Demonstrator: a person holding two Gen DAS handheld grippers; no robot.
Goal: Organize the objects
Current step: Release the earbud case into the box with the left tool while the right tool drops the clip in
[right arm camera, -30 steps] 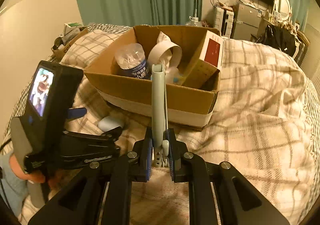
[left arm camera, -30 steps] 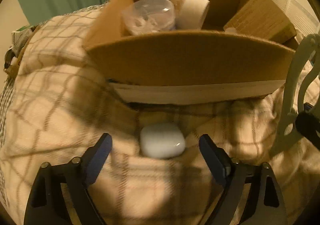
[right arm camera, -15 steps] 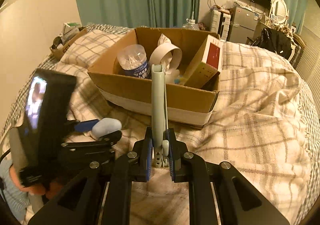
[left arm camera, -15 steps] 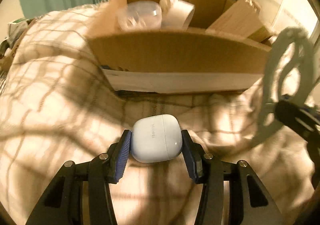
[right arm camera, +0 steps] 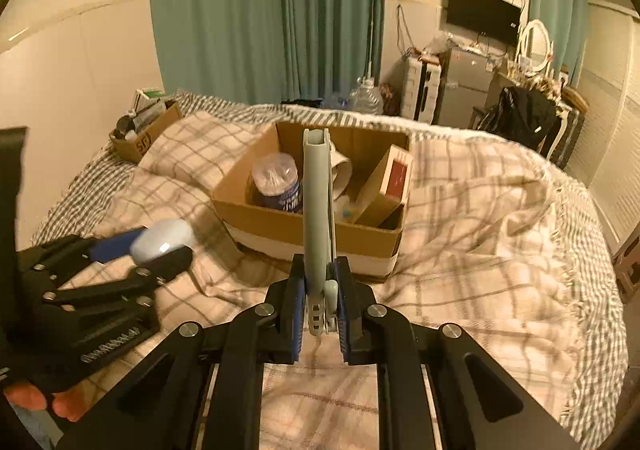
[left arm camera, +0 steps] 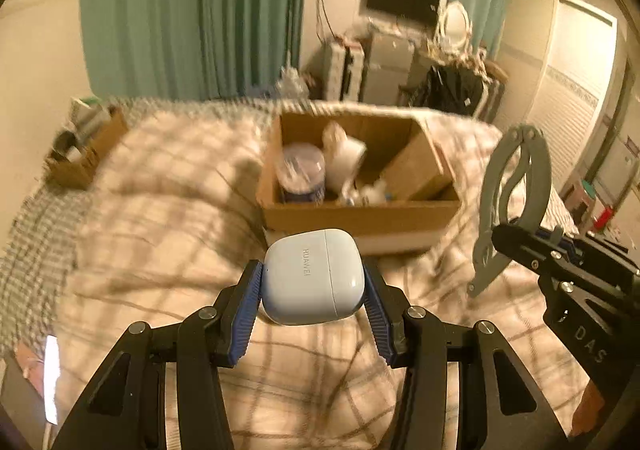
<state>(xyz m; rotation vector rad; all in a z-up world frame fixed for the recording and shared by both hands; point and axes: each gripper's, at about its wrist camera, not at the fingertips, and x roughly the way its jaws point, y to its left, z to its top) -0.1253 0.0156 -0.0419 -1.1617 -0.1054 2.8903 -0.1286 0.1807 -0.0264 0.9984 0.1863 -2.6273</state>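
Above the plaid blanket (left arm camera: pixel 160 210), short of the cardboard box (left arm camera: pixel 360 216), the left gripper (left arm camera: pixel 314 290) clamps a white earbud case (left arm camera: pixel 314 278) — the right gripper (right arm camera: pixel 320 298) pinches grey folding tongs (right arm camera: pixel 316 210), their arms bowed narrowly apart.

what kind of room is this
Most likely a lived-in bedroom: a bed under a plaid blanket, green curtains, and a wall-mounted tv above a cluttered dresser with an oval mirror.

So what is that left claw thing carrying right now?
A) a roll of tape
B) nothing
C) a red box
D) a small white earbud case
D: the small white earbud case sits pinched between the blue pads of the left gripper, lifted above the plaid blanket in front of the cardboard box.
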